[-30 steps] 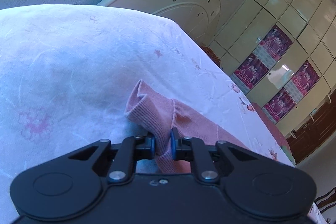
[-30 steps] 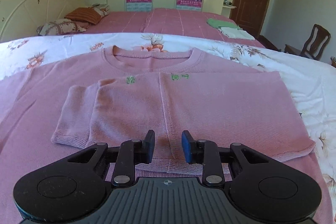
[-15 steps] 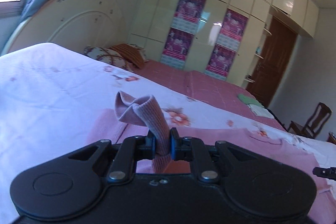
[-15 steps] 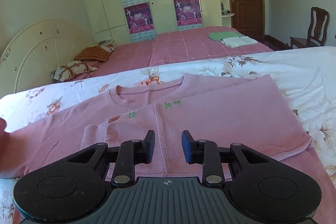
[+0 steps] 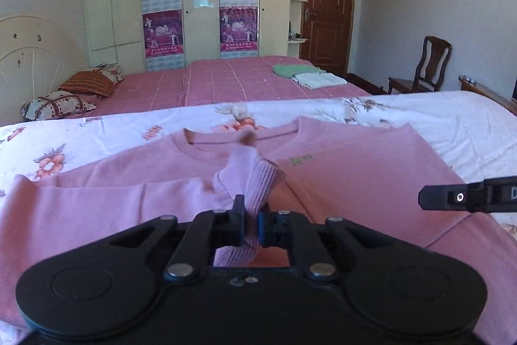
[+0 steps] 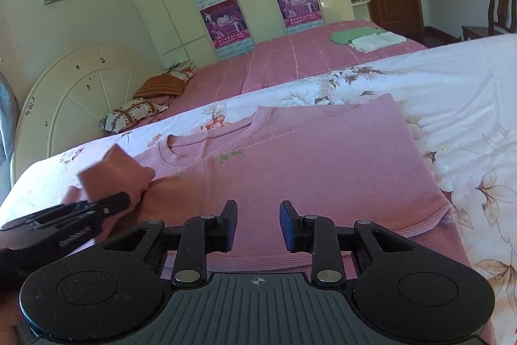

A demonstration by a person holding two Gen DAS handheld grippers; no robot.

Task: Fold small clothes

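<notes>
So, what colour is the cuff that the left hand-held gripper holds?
Pink, ribbed knit, like the rest of the sweater. The cuff shows best in the left wrist view.

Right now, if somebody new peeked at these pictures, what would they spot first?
Probably the big pink sweater spread flat on the flowery white bedspread, with its ribbed cuff pinched in the left tool and lifted over the sweater's middle. Next, the purple posters on the cream wardrobe behind, and the right tool open and empty above the sweater's hem.
</notes>
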